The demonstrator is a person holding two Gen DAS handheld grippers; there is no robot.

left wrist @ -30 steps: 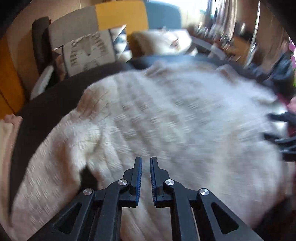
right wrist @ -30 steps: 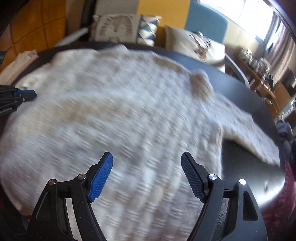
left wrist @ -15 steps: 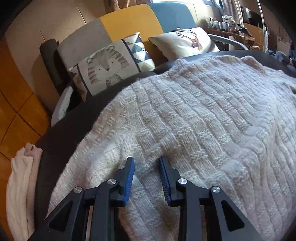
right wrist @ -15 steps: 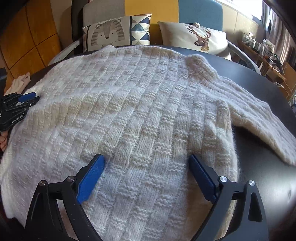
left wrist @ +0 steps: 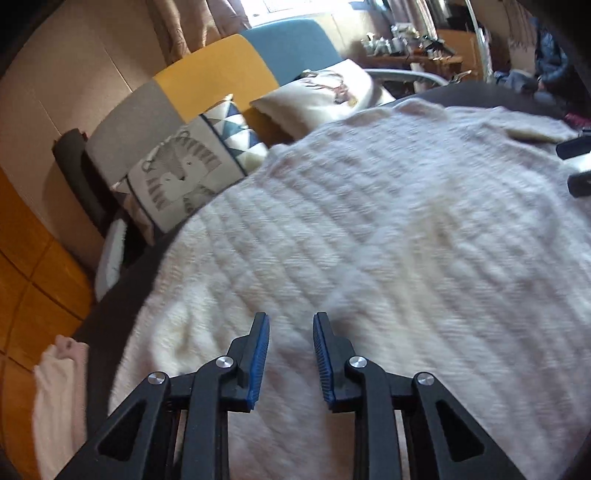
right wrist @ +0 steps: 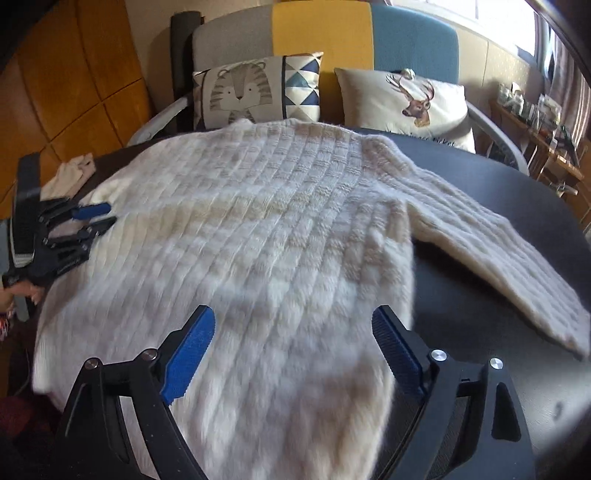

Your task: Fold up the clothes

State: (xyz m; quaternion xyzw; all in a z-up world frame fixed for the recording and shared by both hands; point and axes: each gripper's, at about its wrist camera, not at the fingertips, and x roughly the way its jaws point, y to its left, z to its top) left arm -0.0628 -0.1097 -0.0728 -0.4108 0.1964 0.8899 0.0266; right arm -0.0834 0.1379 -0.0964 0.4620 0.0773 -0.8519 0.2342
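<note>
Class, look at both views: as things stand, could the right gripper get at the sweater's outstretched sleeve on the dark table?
Probably yes. The right gripper is open over the sweater, and the sleeve lies flat on the table to its right, with nothing between them.

Behind the dark round table [right wrist: 480,369] I see a sofa [right wrist: 321,33] with a backrest in grey, yellow and blue panels. Two cushions lean against it: a tiger cushion [right wrist: 255,92] with a triangle-patterned end, and beside it a cream deer cushion [right wrist: 406,103]. A small pale folded cloth [right wrist: 72,175] lies at the table's left edge. Orange wooden panelling [right wrist: 74,85] covers the left wall, and a cluttered wooden shelf [right wrist: 543,122] stands at far right.
</note>
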